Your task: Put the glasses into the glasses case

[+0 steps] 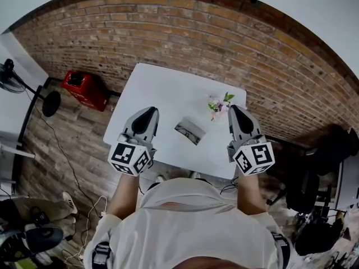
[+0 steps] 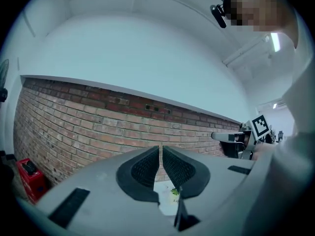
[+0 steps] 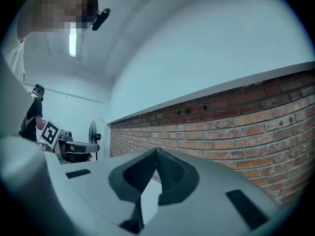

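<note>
The glasses case (image 1: 190, 130), a small grey oblong, lies near the middle of the white table (image 1: 162, 91); I cannot make out the glasses separately. My left gripper (image 1: 149, 112) is held over the table's near left edge, to the left of the case, jaws together and empty. My right gripper (image 1: 235, 110) is held over the near right edge, to the right of the case, also shut on nothing. In the left gripper view the left gripper (image 2: 161, 147) points level at the brick wall, pads nearly touching. The right gripper (image 3: 156, 150) does the same in its own view, tips meeting.
A small bunch of flowers (image 1: 220, 104) stands on the table's right side, close to the right gripper. A red box (image 1: 84, 88) sits on the floor at the left, a fan stand (image 1: 8, 74) beyond it. Dark chairs (image 1: 325, 150) crowd the right. Another person (image 3: 34, 114) stands far off.
</note>
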### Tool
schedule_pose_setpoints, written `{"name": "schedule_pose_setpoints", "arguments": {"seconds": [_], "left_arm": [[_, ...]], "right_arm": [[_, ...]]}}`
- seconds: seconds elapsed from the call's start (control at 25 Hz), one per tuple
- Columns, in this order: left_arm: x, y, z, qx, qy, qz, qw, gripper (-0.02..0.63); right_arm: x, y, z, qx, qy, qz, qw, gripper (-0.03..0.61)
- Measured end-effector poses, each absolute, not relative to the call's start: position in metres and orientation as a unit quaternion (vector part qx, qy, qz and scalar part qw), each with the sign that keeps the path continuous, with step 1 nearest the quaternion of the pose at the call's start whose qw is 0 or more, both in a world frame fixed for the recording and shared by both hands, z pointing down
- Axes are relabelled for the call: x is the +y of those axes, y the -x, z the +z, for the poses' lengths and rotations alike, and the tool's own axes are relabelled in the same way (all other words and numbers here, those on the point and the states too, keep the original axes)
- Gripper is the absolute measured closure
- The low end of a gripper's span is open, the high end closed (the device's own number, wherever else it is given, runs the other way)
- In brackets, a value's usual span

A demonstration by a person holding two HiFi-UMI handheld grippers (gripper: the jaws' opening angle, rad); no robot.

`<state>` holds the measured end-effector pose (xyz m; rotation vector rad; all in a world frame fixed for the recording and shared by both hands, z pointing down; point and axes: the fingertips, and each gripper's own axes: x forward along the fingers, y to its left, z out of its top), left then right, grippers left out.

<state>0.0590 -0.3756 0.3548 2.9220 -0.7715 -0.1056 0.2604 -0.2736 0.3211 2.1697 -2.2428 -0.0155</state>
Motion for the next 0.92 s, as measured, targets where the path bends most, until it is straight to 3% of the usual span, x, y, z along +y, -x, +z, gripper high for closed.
{"name": "schedule_pose_setpoints", "arguments": {"seconds": [0.92], "left_arm": [[-0.377, -0.059, 0.352, -0.263, -0.962, -0.034, 0.062, 0.581]], "right_arm": [[-0.292, -0.251, 0.324, -0.741, -0.671, 0.0, 0.018, 0.528]]}}
